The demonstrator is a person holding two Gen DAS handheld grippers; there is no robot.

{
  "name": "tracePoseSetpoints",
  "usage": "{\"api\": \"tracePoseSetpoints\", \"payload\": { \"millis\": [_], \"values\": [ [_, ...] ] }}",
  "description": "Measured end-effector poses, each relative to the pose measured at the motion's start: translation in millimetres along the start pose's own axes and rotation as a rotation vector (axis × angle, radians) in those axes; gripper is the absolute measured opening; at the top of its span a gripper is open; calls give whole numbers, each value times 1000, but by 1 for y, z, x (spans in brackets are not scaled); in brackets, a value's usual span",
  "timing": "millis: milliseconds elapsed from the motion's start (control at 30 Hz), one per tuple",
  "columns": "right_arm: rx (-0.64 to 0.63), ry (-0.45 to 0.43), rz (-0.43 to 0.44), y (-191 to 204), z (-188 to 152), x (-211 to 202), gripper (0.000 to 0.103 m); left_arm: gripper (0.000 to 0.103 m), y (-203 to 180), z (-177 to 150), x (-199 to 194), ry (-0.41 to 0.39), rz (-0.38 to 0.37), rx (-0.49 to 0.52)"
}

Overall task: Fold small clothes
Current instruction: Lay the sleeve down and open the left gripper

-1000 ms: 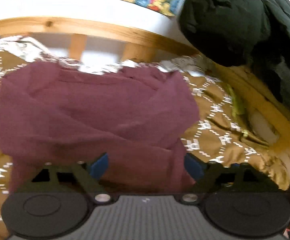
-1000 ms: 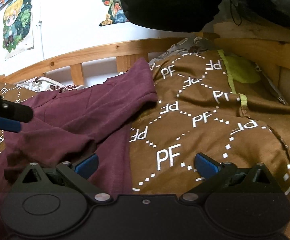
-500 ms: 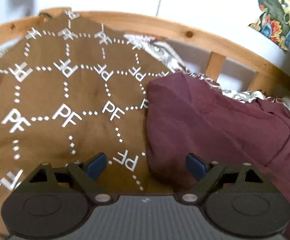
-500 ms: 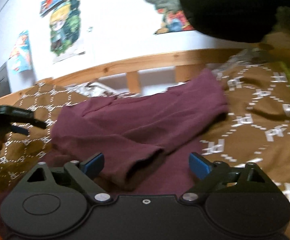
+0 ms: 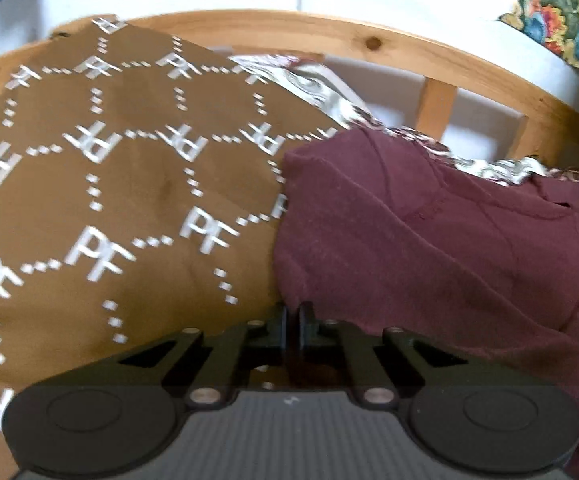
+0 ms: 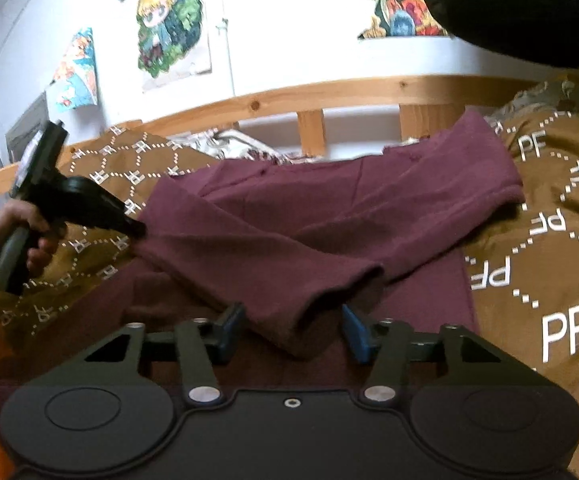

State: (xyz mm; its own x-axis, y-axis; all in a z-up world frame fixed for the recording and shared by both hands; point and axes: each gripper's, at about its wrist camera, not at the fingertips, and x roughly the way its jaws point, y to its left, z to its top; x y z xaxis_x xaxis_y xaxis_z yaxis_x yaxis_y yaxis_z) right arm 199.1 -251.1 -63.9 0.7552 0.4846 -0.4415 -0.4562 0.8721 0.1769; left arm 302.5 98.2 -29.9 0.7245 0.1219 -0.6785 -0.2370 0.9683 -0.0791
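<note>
Over on the left, the left gripper [image 6: 135, 227] has its jaws pinched right together on the side edge of the maroon top [image 6: 329, 216], likely to anchor that edge for a fold. The top lies spread on the brown patterned bedspread [image 5: 101, 208], sleeves crossed over its front. On the right, the right gripper [image 6: 293, 328] is closing around the near sleeve cuff [image 6: 329, 304], pads not yet pressing.

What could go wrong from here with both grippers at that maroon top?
1. The left gripper is shut right at the maroon top's edge; it may have pinched the brown PF blanket too.
2. The right gripper is closing around the sleeve cuff, not yet pressing; it may catch the layer beneath.
</note>
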Motion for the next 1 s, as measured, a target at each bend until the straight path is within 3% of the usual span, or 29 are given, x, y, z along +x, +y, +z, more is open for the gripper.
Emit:
{"api": "tracePoseSetpoints", "payload": {
  "millis": [133,200,233,300,367,533,667,900,1000],
  "values": [
    [7,9,0,-2,-1,0,47,5,6,6,10,53,7,-14],
    [1,11,5,-1,-2,0,47,13,6,6,8,41,-17,-14],
    [0,11,6,-2,-2,1,47,18,8,7,6,30,-21,-33],
    [2,12,7,-2,-3,1,47,48,11,9,3,5,-43,-65],
    [7,13,7,-3,-3,0,47,57,10,12,0,-36,-36,-66],
    [27,12,-3,-6,-4,1,55,57,4,40,13,-93,4,-9],
    [38,8,-18,-7,-4,0,56,55,4,61,48,-49,98,22],
    [43,7,-27,-7,-4,-1,60,57,-7,61,61,-86,164,63],
    [48,7,-31,-7,-4,-1,64,63,-3,60,55,-90,166,34]
  ]
}}
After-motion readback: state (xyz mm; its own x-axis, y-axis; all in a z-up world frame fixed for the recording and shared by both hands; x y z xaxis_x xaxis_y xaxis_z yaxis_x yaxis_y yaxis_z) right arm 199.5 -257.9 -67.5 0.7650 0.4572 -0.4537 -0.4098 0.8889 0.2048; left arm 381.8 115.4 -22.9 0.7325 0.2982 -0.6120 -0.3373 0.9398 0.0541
